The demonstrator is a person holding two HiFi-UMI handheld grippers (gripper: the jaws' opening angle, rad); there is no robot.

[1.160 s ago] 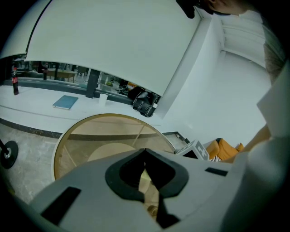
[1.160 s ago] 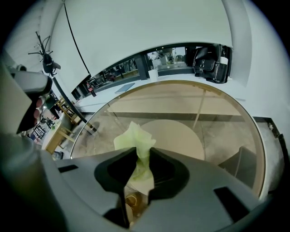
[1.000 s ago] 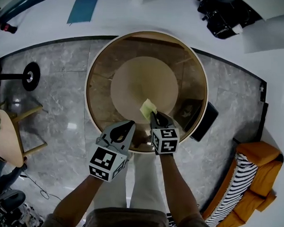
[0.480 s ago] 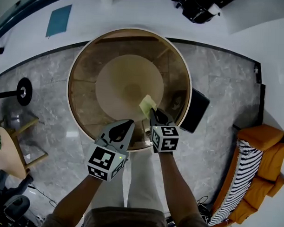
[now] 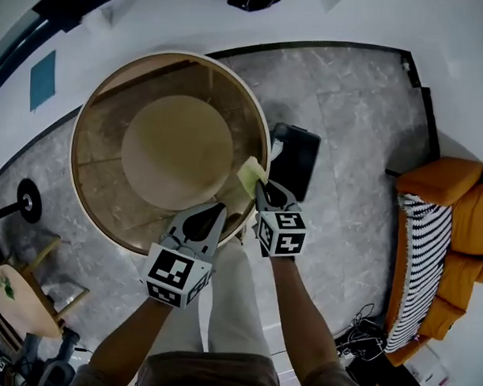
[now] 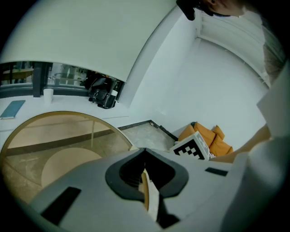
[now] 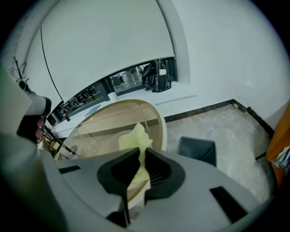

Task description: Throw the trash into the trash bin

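A crumpled yellow-green paper (image 5: pixel 252 174) sticks up from my right gripper (image 5: pixel 261 190), whose jaws are shut on it; in the right gripper view the paper (image 7: pixel 135 138) rises out of the right gripper (image 7: pixel 141 153). The black trash bin (image 5: pixel 298 155) stands on the floor just beyond that gripper, beside the round glass table (image 5: pixel 109 144); the bin (image 7: pixel 195 149) lies open-topped ahead and right. My left gripper (image 5: pixel 222 208) hovers over the table's near edge, tips together. In its own view the left gripper (image 6: pixel 145 152) holds nothing I can make out.
An orange sofa (image 5: pixel 442 235) with a striped cushion fills the right side. A black round-footed stand (image 5: pixel 24 200) and a wooden stool (image 5: pixel 24 299) sit at the left. Cables (image 5: pixel 363 327) lie on the grey stone floor at lower right. White walls ring the room.
Both grippers swung right with the view: the table slid left in the picture and the bin came out from behind its rim. The paper stays gripped in the right jaws.
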